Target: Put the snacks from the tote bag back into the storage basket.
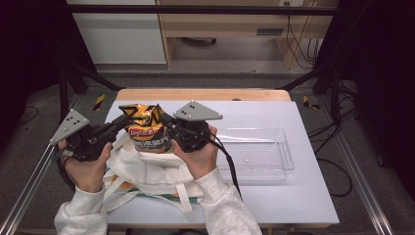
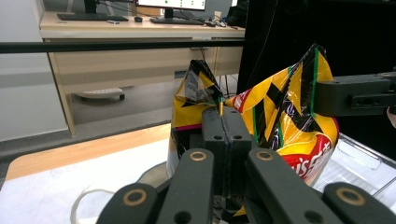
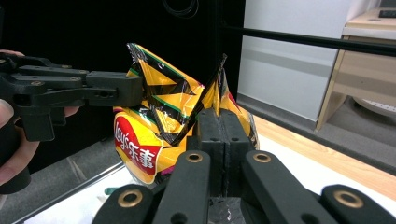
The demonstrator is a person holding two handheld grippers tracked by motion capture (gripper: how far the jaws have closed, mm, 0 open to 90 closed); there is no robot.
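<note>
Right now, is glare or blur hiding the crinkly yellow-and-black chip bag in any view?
High view: yellow-and-black chip bag sharp, mild sheen, dark surroundings. Left gripper view: bag glossy, logo cropped; near linkage soft. Right gripper view: red logo readable, black backdrop.

Chip bag (image 1: 147,128) hangs upright between the two grippers, just above the cloth tote bag (image 1: 147,171) lying on the table (image 1: 293,196) near the front edge. Left gripper (image 1: 128,119) sits at the bag's left top corner, right gripper (image 1: 164,119) at its right top corner, each clamped on the crimped edge. To the right of the tote, the clear tray (image 1: 259,154) rests on the table, just beside the right hand (image 1: 198,156). Left hand (image 1: 88,164) is over the table's left edge. Behind the table, a wooden desk (image 1: 225,24).
</note>
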